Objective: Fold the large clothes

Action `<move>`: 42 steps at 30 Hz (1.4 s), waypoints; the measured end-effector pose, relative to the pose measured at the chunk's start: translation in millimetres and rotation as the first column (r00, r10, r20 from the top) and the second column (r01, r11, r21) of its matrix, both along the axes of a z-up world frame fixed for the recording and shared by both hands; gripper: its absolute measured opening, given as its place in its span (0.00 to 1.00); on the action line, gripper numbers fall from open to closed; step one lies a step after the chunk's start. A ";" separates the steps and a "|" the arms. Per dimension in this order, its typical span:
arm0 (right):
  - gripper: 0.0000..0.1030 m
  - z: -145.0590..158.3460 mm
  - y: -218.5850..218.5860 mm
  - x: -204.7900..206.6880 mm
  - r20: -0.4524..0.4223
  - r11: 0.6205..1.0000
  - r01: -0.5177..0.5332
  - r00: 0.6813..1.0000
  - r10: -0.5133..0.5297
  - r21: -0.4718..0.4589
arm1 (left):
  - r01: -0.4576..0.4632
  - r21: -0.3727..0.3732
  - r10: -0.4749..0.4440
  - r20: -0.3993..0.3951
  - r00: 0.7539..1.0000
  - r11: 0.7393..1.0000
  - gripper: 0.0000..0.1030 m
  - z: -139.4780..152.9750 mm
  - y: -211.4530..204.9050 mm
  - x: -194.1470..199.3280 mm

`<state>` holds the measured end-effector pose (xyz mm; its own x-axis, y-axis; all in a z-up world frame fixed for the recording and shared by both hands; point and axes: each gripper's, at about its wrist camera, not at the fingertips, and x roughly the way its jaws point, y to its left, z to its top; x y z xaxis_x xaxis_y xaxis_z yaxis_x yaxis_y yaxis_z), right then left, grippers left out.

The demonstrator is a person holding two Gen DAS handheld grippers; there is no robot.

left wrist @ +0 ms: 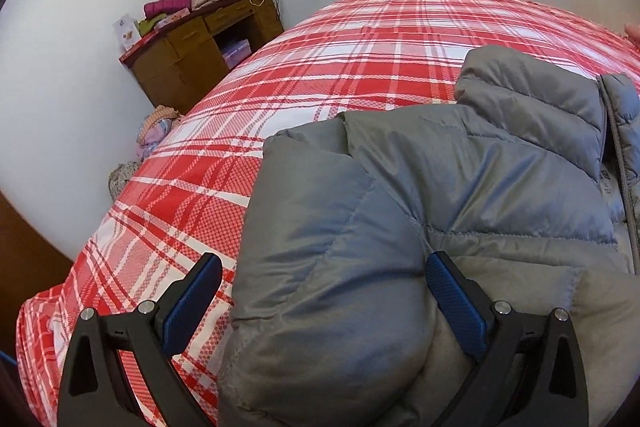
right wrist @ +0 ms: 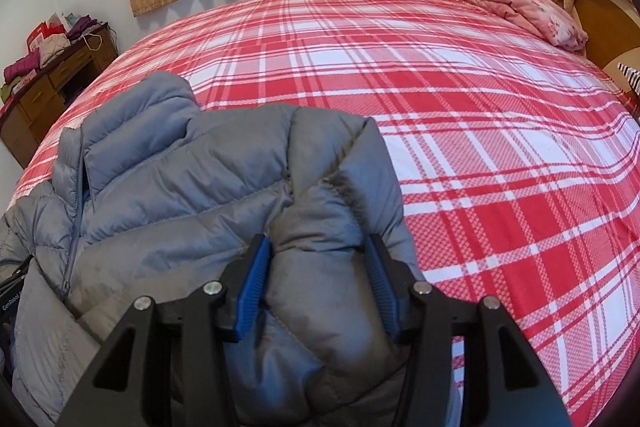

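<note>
A grey quilted puffer jacket (left wrist: 460, 187) lies front-up on the red-and-white plaid bed cover, filling the lower right of the left wrist view and the lower left of the right wrist view (right wrist: 168, 179). Its stand-up collar points toward the upper part of each frame, and the zip runs down from it, partly open near the collar. Both padded sleeves are folded in over the body, lying as thick rolls in the lower middle of each frame.

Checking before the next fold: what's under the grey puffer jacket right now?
The grey puffer jacket lies directly on the red plaid bedspread, which shows all around it. Whatever is beneath the jacket's own folded layers is covered and cannot be seen.
</note>
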<state>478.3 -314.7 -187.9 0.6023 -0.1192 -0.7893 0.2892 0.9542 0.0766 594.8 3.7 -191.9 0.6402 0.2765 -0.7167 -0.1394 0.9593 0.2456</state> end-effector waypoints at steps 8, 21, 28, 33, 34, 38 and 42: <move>0.53 -0.4 4.3 -0.6 -0.005 1.000 -0.003 1.000 0.003 -0.024 | 0.000 0.000 0.000 -0.002 1.000 1.000 0.99 -0.9 0.0 0.9; 0.91 72.5 2.6 25.8 0.043 0.987 -0.154 0.987 0.152 0.049 | 0.073 -0.173 -0.059 0.084 0.995 0.982 0.99 97.6 14.8 55.4; 0.96 83.1 26.3 111.6 0.010 0.977 -0.157 0.988 0.157 0.148 | 0.035 -0.282 -0.039 -0.012 0.999 0.959 0.99 90.5 -14.0 134.5; 0.97 67.6 43.6 148.1 -0.051 0.978 -0.151 0.986 0.159 0.142 | 0.052 -0.301 -0.071 -0.054 0.996 0.952 0.99 75.5 -34.4 165.1; 0.97 63.4 45.9 155.2 -0.065 0.978 -0.141 0.986 0.153 0.150 | 0.051 -0.307 -0.079 -0.079 0.994 0.950 0.99 67.4 -39.1 172.4; 0.97 43.4 52.4 175.2 -0.150 0.979 -0.152 0.974 0.172 0.138 | 0.088 -0.266 -0.124 -0.122 0.985 0.960 0.99 43.4 -50.8 176.4; 0.70 30.8 52.5 172.0 -0.196 0.966 -0.213 0.951 0.239 0.146 | 0.198 -0.324 -0.243 -0.106 0.964 0.925 0.56 41.5 -51.5 160.6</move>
<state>650.3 -262.2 -157.1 0.4207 0.1057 -0.9010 0.0890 0.9836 0.1569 755.4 -47.8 -150.3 0.5451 -0.1089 -0.8313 0.0990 0.9930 -0.0652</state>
